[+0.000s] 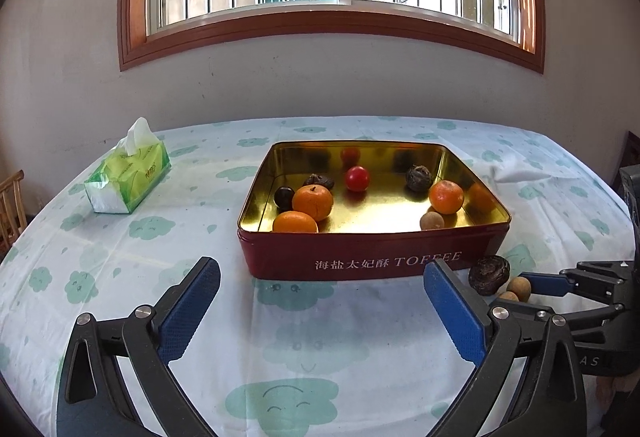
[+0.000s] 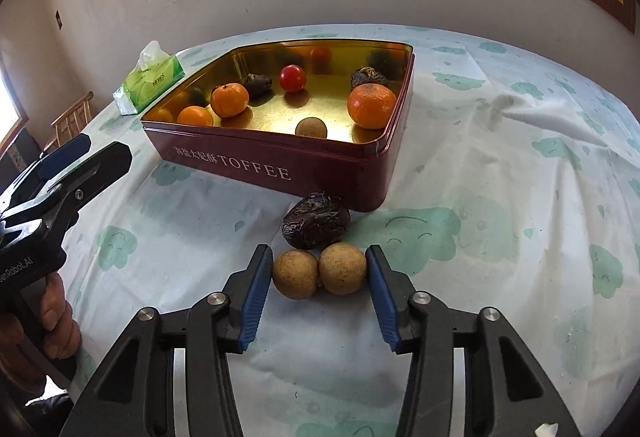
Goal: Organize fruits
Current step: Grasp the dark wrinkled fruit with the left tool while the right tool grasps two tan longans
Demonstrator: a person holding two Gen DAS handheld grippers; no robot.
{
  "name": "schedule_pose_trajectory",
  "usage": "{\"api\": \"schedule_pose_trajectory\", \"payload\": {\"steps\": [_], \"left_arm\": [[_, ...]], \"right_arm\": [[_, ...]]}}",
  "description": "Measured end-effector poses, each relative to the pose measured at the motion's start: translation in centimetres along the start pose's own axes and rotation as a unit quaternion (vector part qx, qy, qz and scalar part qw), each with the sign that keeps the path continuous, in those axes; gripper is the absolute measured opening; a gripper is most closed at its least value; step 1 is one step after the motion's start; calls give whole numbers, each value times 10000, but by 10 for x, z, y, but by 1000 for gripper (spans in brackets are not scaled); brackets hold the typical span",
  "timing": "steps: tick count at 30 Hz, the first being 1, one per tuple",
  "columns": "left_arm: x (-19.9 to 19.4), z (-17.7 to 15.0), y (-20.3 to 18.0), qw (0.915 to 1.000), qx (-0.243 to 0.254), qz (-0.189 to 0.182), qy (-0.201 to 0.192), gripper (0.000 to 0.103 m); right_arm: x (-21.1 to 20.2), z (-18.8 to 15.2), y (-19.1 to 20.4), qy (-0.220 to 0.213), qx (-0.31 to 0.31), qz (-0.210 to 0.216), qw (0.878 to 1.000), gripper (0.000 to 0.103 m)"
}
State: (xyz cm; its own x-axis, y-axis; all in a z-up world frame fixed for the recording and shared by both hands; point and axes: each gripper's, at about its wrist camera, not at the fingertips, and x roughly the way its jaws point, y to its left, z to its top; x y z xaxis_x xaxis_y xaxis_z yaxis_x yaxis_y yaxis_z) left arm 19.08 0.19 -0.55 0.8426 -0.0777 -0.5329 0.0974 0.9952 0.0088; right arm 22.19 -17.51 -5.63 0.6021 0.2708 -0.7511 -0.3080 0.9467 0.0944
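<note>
Fruit sorting at a red toffee tin, two wrist views.
Left wrist: left gripper (image 1: pixel 322 311) spread wide, nothing between its jaws, over the cloud-print tablecloth (image 1: pixel 120 237); toffee tin (image 1: pixel 360 261) ahead holds tangerines (image 1: pixel 312 201), a cherry tomato (image 1: pixel 357 178) and dark wrinkled fruits; tissue pack (image 1: pixel 128 177) at left.
Right wrist: right gripper (image 2: pixel 319 269) partly open, its pads flanking two longans (image 2: pixel 320 271) on the cloth, whether touching cannot be told; wrinkled dark fruit (image 2: pixel 316 219) just behind them, near the tin's front wall.

Fruits (image 2: pixel 318 272) — some in tin (image 2: pixel 280 165)

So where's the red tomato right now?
The tomato sits inside the tin, toward its back wall, between the two wrinkled dark fruits, as the left wrist view shows.
</note>
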Motion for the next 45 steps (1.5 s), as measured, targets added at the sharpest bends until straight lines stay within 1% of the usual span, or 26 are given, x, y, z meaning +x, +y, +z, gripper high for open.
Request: {"api": "schedule_pose_trajectory", "payload": {"steps": [2, 4, 7, 9, 10, 12, 13, 14, 15, 16, 18, 20, 21, 22, 23, 25, 28, 29, 30, 33, 38, 42, 45], "left_arm": [[1, -1, -3, 9999, 42, -114, 43, 101], [0, -3, -5, 9992, -16, -368, 134, 101], [3, -7, -16, 9946, -173, -941, 413, 101], [5, -7, -31, 9911, -132, -1206, 551, 101], [5, -7, -41, 9893, -82, -1336, 582, 101], [9, -5, -59, 9859, -6, -1541, 655, 100], [12, -3, -68, 9846, 23, -1583, 738, 100], [17, -2, -76, 9830, 32, -1628, 845, 96], [23, -1, -82, 9811, 13, -1667, 980, 90], [30, 0, -87, 9795, -28, -1673, 1123, 86], [43, 0, -94, 9770, -156, -1615, 1383, 72], [55, -4, -96, 9741, -334, -1579, 1584, 65], [58, -5, -96, 9737, -397, -1544, 1628, 64], [56, -5, -98, 9763, -400, -1494, 1512, 64], [57, -4, -100, 9770, -381, -1479, 1489, 64], [61, -4, -104, 9764, -335, -1467, 1551, 64], [65, -2, -109, 9776, -230, -1383, 1568, 63], [64, -2, -110, 9788, -191, -1311, 1564, 54], [65, -1, -110, 9791, -184, -1288, 1566, 37], [62, -3, -106, 9788, -257, -1317, 1548, 37], [47, -9, -95, 9824, -358, -1143, 1432, 37], [26, -13, -91, 9882, -139, -936, 1201, 37], [13, -14, -84, 9902, -88, -873, 1091, 37]], "right_arm": [[-8, -6, -6, -65, 135, -53, 9999, 43], [-21, -14, -27, -267, 568, -105, 9980, 43], [-36, -29, -76, -536, 1491, -412, 9865, 44], [-44, -36, -104, -617, 1957, -536, 9772, 44], [-46, -39, -112, -620, 2078, -564, 9746, 44], [-46, -43, -122, -613, 2294, -388, 9706, 44], [-46, -42, -122, -625, 2307, -367, 9703, 44], [-45, -42, -122, -611, 2284, -374, 9709, 44], [-45, -41, -121, -599, 2262, -381, 9715, 45], [-44, -41, -120, -597, 2258, -373, 9716, 45], [-45, -42, -123, -627, 2313, -295, 9704, 45], [-46, -44, -126, -672, 2395, -183, 9684, 45], [-47, -45, -128, -688, 2422, -145, 9677, 45], [-47, -45, -128, -695, 2436, -123, 9673, 45], [-47, -46, -128, -700, 2443, -107, 9671, 45], [-47, -46, -129, -708, 2453, -68, 9668, 45], [-46, -45, -131, -709, 2459, -23, 9667, 45], [-46, -45, -131, -709, 2458, -19, 9667, 45], [-46, -45, -131, -711, 2461, -14, 9666, 45], [-46, -44, -131, -706, 2448, -30, 9670, 45], [-45, -43, -129, -664, 2376, -129, 9690, 45], [-44, -40, -125, -608, 2273, -266, 9716, 45], [-43, -39, -122, -563, 2192, -375, 9733, 45]]}}
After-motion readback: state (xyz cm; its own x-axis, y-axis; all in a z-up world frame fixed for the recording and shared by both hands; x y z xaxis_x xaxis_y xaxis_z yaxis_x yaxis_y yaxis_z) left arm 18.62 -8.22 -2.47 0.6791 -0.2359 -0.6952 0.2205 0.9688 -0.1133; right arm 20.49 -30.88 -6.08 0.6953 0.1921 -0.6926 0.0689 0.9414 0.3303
